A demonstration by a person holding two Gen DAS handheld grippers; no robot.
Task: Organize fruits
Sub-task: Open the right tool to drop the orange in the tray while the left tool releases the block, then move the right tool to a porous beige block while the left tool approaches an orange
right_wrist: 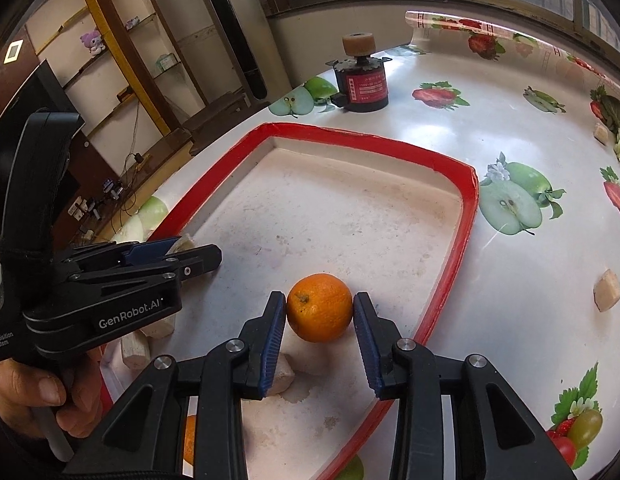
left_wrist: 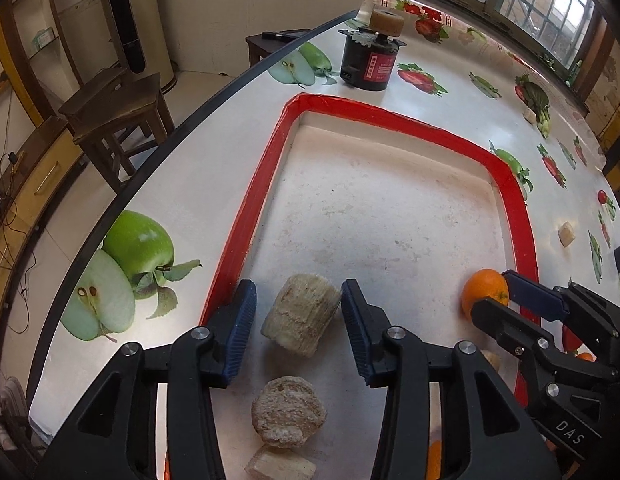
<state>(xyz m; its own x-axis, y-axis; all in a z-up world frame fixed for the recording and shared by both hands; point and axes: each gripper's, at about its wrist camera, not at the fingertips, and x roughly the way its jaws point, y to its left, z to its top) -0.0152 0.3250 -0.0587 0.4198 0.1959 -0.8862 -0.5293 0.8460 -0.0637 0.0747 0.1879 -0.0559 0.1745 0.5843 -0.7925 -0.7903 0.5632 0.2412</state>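
Note:
A red-rimmed white tray [left_wrist: 390, 114] [right_wrist: 350, 136] lies on the fruit-print table. A pale fibrous chunk [left_wrist: 300, 320] rests on the tray floor between the pads of my left gripper [left_wrist: 298, 286], which stands open with a slim gap on the chunk's left side. My right gripper [right_wrist: 319, 298] is open around an orange [right_wrist: 319, 307] sitting on the tray near its right rim; the pads flank it closely. The orange [left_wrist: 484, 292] and the right gripper [left_wrist: 494, 290] also show in the left wrist view. A round pale chunk [left_wrist: 288, 410] and a second orange [right_wrist: 189, 436] lie nearer me.
A black and red cylinder [left_wrist: 368, 62] with a tan disc on top stands beyond the tray. Loose pale pieces [right_wrist: 608, 290] lie on the table right of the tray. The table edge runs along the left, with a wooden stool [left_wrist: 114, 112] past it. A hand [right_wrist: 30, 392] holds the left gripper [right_wrist: 198, 250].

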